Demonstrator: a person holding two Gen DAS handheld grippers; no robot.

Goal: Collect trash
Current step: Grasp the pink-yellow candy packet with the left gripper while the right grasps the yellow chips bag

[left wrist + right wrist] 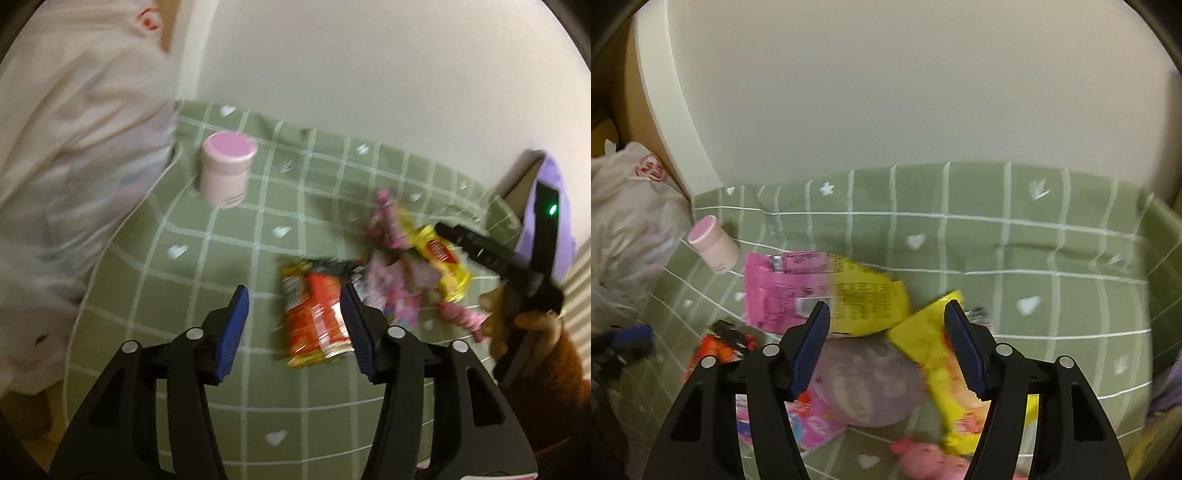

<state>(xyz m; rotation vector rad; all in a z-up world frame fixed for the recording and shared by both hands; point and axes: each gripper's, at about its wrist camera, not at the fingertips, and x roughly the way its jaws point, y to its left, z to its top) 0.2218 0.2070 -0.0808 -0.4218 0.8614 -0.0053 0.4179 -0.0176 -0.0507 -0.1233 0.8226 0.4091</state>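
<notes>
on the tablecloth (155, 280) the jar (227, 168) stands upper left beside the plastic bag (74, 147) at the left edge; the wrappers (369, 284) lie clustered right of centre

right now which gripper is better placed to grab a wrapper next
Right. The right gripper is open directly over the wrapper pile; the left gripper is open beside the red packet.

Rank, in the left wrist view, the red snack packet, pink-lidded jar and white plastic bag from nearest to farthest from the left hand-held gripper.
1. Red snack packet: right beside the left hand-held gripper's right finger.
2. Pink-lidded jar: ahead, left, upright on the cloth.
3. White plastic bag: far left, off the cloth's edge.
</notes>
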